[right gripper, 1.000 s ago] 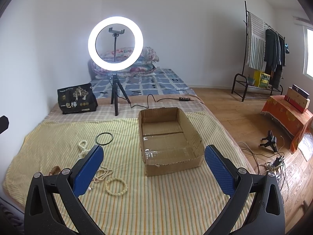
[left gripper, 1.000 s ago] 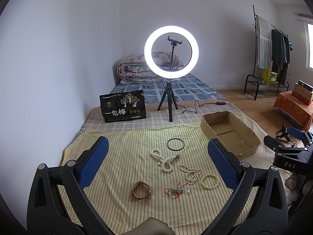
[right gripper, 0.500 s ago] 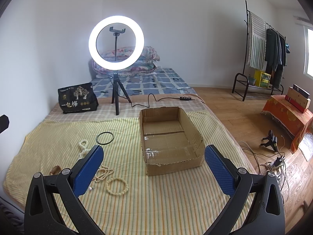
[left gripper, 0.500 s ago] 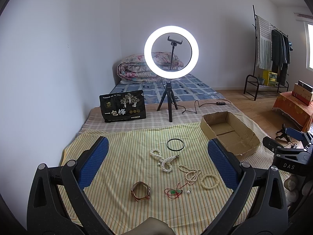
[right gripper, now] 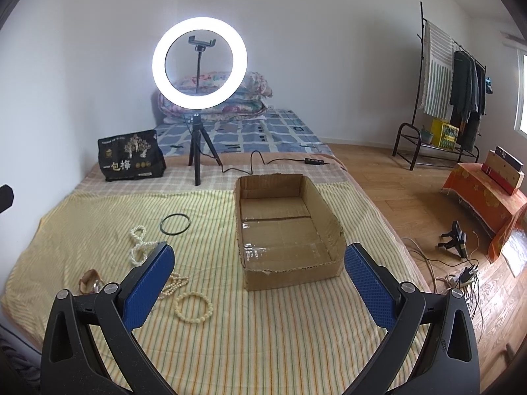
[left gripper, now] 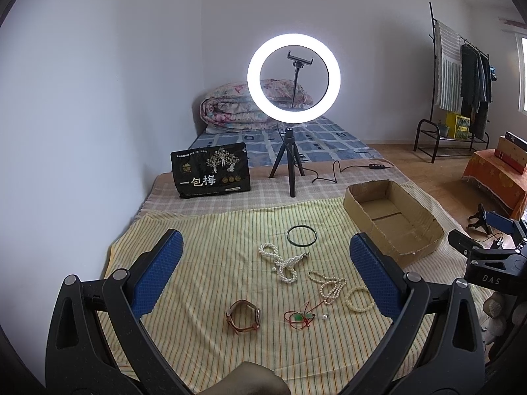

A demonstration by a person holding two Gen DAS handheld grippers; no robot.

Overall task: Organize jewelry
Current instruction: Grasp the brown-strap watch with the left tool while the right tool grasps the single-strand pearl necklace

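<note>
Jewelry lies on a yellow striped cloth [left gripper: 204,247]: a dark bangle [left gripper: 301,235], a white pearl necklace [left gripper: 283,263], a beige bead necklace [left gripper: 327,286], a bead bracelet [left gripper: 359,299], a brown watch [left gripper: 243,317] and a red cord with a green pendant [left gripper: 299,317]. An empty cardboard box [right gripper: 283,227] stands to their right. My left gripper [left gripper: 266,270] is open and empty above the jewelry. My right gripper [right gripper: 258,275] is open and empty before the box; the bracelet [right gripper: 193,306] lies at its left.
A lit ring light on a tripod [left gripper: 293,112] and a black bag [left gripper: 210,172] stand behind the cloth, with a cable [right gripper: 263,161] running right. Folded bedding [left gripper: 237,107] lies by the wall. A clothes rack [right gripper: 444,92] and floor cables [right gripper: 457,270] are on the right.
The right wrist view has shifted slightly, so the ring light and box sit a little further right. The left gripper has not visibly moved. Both grippers stay open.
</note>
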